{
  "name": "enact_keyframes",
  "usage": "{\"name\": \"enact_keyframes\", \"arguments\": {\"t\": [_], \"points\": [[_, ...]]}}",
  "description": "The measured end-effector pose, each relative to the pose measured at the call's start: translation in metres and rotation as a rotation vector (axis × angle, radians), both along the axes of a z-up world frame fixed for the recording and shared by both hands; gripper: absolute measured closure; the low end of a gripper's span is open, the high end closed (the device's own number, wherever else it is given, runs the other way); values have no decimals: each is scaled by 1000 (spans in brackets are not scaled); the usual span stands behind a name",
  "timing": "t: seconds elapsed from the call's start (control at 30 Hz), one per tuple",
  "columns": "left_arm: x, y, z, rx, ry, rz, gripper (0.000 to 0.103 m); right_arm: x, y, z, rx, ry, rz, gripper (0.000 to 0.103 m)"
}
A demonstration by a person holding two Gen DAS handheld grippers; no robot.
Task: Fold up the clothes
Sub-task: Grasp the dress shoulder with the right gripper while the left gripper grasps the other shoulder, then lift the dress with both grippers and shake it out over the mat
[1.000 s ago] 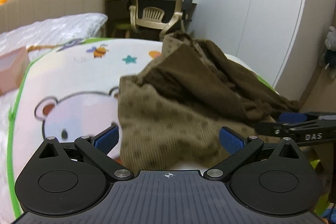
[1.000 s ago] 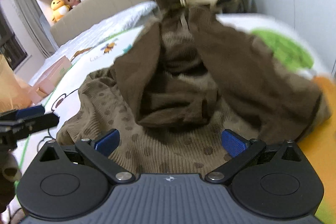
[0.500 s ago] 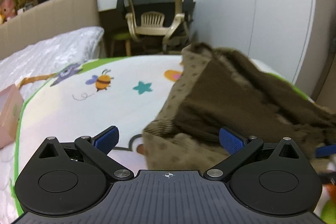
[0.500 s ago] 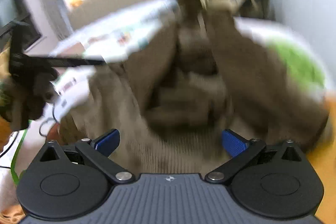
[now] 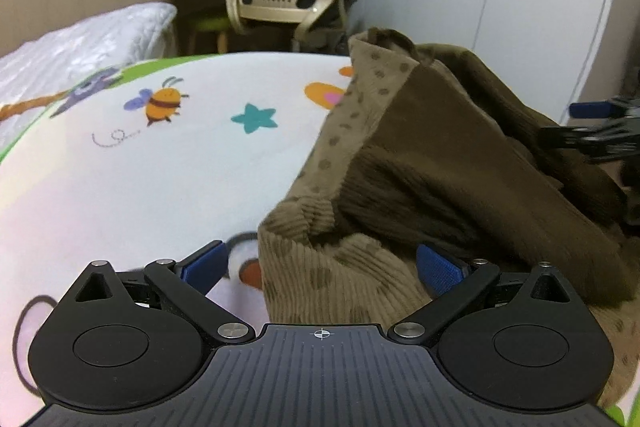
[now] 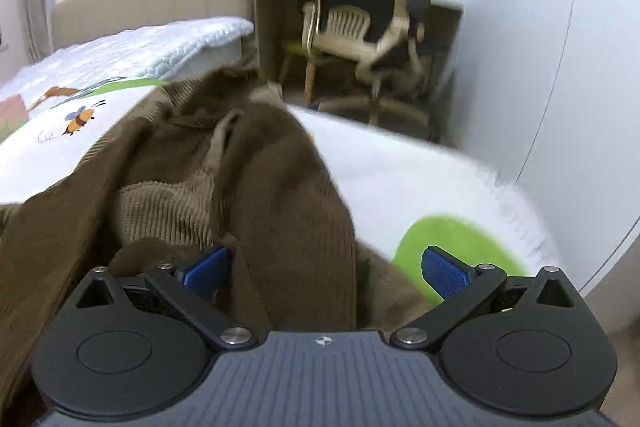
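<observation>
A crumpled brown corduroy garment (image 5: 440,179) lies heaped on the cartoon-print bedspread (image 5: 160,155), at three o'clock of the bee print. The left gripper (image 5: 320,267) and right gripper (image 6: 326,267) both stand wide open, fabric between the pads, nothing clamped.

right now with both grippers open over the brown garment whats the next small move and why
Probably close the right gripper on the dark brown fold between its open fingers. The brown corduroy garment lies crumpled on the printed mat, and the left gripper, also open, straddles its dotted edge.
</observation>
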State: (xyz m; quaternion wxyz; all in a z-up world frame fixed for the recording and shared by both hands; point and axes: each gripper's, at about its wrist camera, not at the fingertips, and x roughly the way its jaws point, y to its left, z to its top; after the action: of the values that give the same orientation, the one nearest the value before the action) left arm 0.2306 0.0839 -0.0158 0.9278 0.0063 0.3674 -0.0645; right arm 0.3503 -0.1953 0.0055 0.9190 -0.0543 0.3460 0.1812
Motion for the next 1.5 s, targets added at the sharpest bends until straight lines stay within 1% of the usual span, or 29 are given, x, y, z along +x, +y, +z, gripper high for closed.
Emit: {"name": "enact_keyframes", "arguments": {"t": [0.03,0.1,0.13,0.17,0.23,0.27,0.3,0.33,0.37,0.4,0.47,0.53,0.6,0.7,0.77,0.9,0.97,1.03,1.1,1.13,1.17,1.2,1.27,1.33,1.37,1.4,1.43,1.47,1.5], "points": [[2,-2,-1,20,-6,4,3,-1,-1,0,11,11,7,5],[7,-4,-6,58,0,8,5,-4,-3,-1,32,32,21,16],[10,-3,-10,62,17,10,12,-6,-4,-1,42,42,29,21],[12,-2,-14,51,30,15,16,-8,-4,-2,50,49,41,32],[10,-1,-15,33,22,20,19,-15,-3,-3,47,49,53,37],[8,-2,-15,33,15,15,24,-18,-2,-2,41,45,55,41],[6,-2,-14,32,9,10,26,-22,-2,-1,39,43,56,46],[4,-4,-14,33,4,5,34,-24,-1,0,38,43,58,48],[2,-6,-13,32,0,-2,46,-27,-1,1,36,44,61,52],[0,-8,-13,29,-1,-7,51,-31,-1,1,35,44,70,55],[-6,-13,-11,34,0,1,64,-43,-5,2,38,46,86,57],[-13,-16,-10,33,8,10,71,-59,-11,3,43,54,98,59],[-25,-16,-8,25,22,15,74,-79,-18,4,47,66,107,59],[-60,-18,-6,-2,42,-7,78,-128,-28,7,15,74,142,59],[-92,-19,-6,-15,48,-54,78,-162,-34,9,-16,72,172,59],[-154,-21,-7,-33,58,-136,76,-204,-44,18,-61,57,174,58],[-172,-21,-8,-42,57,-147,70,-217,-45,31,-69,16,166,57],[-179,-21,-6,-52,49,-145,66,-234,-41,50,-56,-39,196,51],[-181,-19,-1,-70,25,-137,55,-254,-35,67,-27,-76,262,31],[-183,-18,3,-81,10,-136,41,-263,-28,70,-10,-69,310,28],[-185,-18,7,-94,-9,-141,35,-272,-22,74,6,-63,358,25],[-187,-17,12,-107,-28,-147,32,-280,-16,77,20,-54,406,22],[-192,-17,20,-111,-75,-159,21,-292,-1,69,15,-11,488,22],[-196,-16,26,-109,-111,-170,18,-300,13,56,-40,10,523,22],[-198,-15,29,-110,-125,-174,16,-300,18,48,-88,1,515,22],[-199,-14,32,-110,-139,-179,15,-301,23,40,-135,-8,506,23],[-201,-14,35,-110,-153,-184,12,-300,28,33,-179,-17,495,28],[-203,-13,38,-107,-166,-191,10,-296,29,30,-198,-27,476,50],[-205,-14,40,-98,-176,-205,10,-290,29,36,-168,-34,468,81]]}}
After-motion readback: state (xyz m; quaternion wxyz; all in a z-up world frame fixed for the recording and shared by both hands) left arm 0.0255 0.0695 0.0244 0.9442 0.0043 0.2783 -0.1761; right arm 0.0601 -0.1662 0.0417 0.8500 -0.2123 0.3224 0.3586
